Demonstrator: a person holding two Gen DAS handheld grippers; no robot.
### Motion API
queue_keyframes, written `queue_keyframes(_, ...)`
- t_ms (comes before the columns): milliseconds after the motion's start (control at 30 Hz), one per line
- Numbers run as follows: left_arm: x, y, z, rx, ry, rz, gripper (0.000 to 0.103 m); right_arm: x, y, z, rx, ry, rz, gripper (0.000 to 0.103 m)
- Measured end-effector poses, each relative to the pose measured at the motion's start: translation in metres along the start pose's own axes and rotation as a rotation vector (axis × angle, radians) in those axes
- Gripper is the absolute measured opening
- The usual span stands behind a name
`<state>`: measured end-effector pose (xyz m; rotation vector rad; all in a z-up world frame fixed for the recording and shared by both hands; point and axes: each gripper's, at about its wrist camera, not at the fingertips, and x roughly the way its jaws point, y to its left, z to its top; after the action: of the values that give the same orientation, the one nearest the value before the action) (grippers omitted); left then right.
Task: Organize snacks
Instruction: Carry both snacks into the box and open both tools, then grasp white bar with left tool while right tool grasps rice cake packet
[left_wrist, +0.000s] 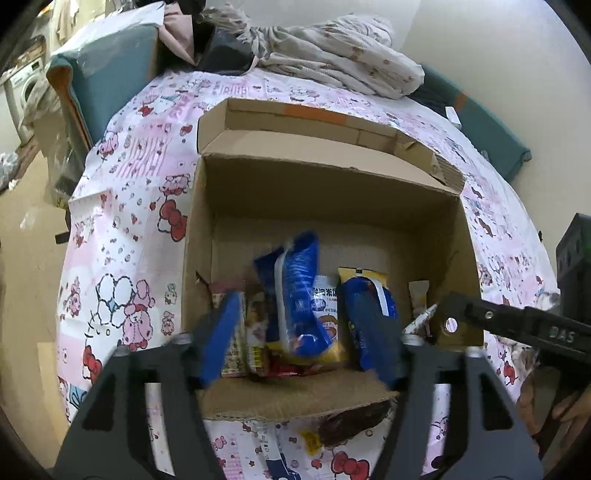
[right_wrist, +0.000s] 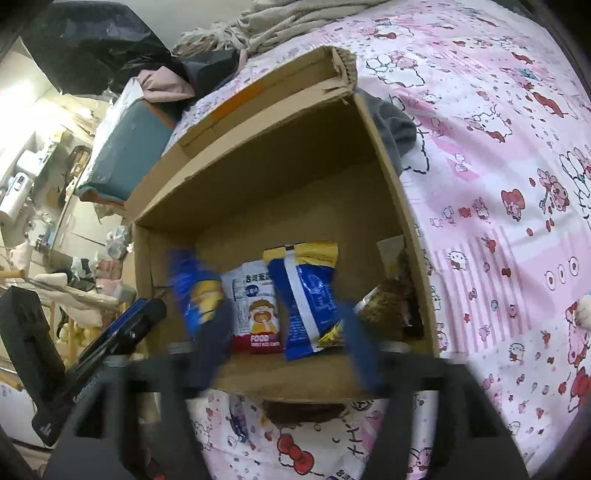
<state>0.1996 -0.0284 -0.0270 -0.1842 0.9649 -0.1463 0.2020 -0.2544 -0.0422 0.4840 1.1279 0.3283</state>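
- Left wrist view: my left hand-held gripper (left_wrist: 295, 343) hangs over the cardboard box (left_wrist: 332, 192) on the bed (left_wrist: 129, 184), jaws spread, gripping nothing. A blue snack packet (left_wrist: 299, 291) stands loose between them among other packets along the near wall. I would lift straight out, clear of it.
- Right wrist view: my right hand-held gripper (right_wrist: 284, 343) is equally wide and empty. A blue-and-yellow packet (right_wrist: 310, 295) leans upright inside; the far half is bare.

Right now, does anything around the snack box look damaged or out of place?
Yes. The cardboard box has a torn, ragged far flap corner. A dark snack packet lies half under its near flap, outside on the bedsheet.
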Motion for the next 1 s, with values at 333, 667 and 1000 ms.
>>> queue_keyframes(333, -0.005, 0.003, -0.003, -0.024, 0.000, 0.014, 0.079, 0.003, -0.001, -0.001, 0.005, 0.019, -0.010, 0.075)
queue_keyframes(667, -0.016, 0.013, -0.009, -0.059, 0.009, 0.036, 0.079, -0.012, -0.005, -0.012, 0.032, 0.003, -0.017, 0.075)
queue_keyframes(1000, -0.036, 0.022, -0.032, -0.081, 0.026, 0.054, 0.079, -0.041, -0.017, -0.040, 0.079, -0.049, -0.028, 0.075)
